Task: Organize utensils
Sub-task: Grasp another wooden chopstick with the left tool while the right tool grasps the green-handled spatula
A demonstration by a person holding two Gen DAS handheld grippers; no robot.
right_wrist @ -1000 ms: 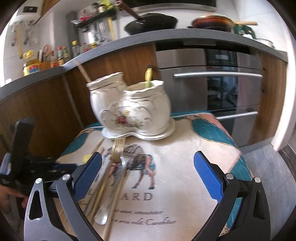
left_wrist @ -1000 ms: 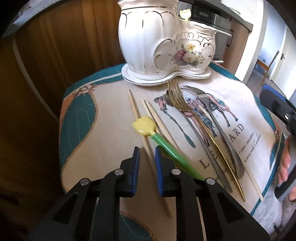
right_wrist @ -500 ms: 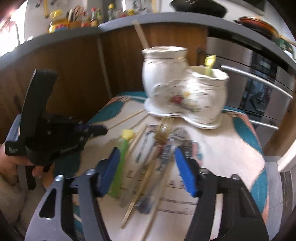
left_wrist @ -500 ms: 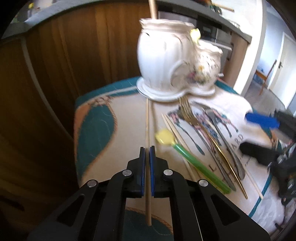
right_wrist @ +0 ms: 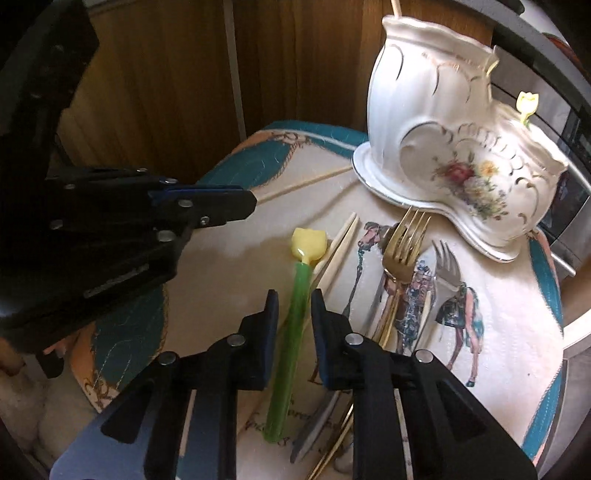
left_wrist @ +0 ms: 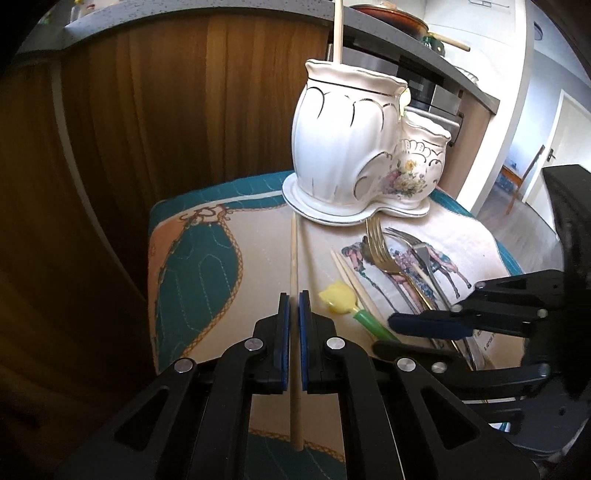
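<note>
- Kitchen, with wood cupboard doors behind and a small table under a printed cloth (left_wrist: 207, 258) with teal edges and horse pictures.
- At the far end of the cloth, a white flowery holder (left_wrist: 354, 147) with two cups, one tall and one short, on its own base.
- Already put away: one wooden stick (left_wrist: 337, 29) poking out of the tall cup, and one yellow tulip pick (right_wrist: 527, 101) poking out of the short cup.
- Not put away yet: a loose pair of chopsticks (right_wrist: 338, 243), a gold fork (right_wrist: 400, 243), a silver fork (right_wrist: 447, 266) and more long handles under them, all lying flat on the cloth.
- So only a small part done, most of it left.
- Left gripper (left_wrist: 294, 325) tipped down toward the cloth and pointed at the holder.
- Blue pads (left_wrist: 283, 343) squeezed tight on one chopstick (left_wrist: 293, 258), about at its near third.
- Far tip of that chopstick close to the holder's base; hard to tell if lifted off the cloth or resting on it.
- Right gripper (right_wrist: 293, 325) tipped down more, right over the pile of things, just beside the left one.
- Jaws closing, with the green stem of the tulip spoon (right_wrist: 295, 306) between them.
- A thin gap on each side of the stem, so not pinched yet.
- Yellow tulip end of the spoon sticking out past the fingertips, toward the holder.
</note>
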